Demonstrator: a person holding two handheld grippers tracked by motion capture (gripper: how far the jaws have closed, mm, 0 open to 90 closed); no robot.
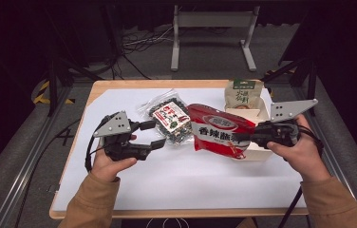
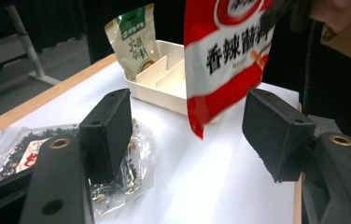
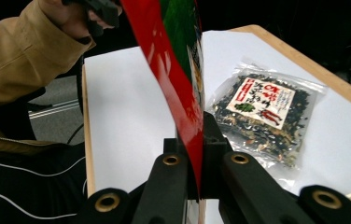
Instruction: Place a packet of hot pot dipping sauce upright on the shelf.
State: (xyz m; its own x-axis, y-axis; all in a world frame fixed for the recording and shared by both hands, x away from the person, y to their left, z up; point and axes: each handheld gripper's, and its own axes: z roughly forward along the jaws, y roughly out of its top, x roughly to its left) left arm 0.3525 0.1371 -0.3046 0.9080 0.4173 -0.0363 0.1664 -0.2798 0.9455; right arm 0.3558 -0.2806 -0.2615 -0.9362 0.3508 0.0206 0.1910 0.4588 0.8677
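With the right gripper (image 1: 244,137) clenched on the red bag (image 1: 219,130), which hangs above the table's right side beside the tray (image 1: 257,114), and the left gripper (image 1: 154,134) released over the clear bag (image 1: 169,121), lower the red bag edge-first into a free compartment.

Snack bag (image 1: 217,129) hangs above the table (image 1: 176,175); seaweed packet (image 1: 169,121) lies left; divided tray (image 1: 255,153) right; pouch (image 1: 243,94) behind.
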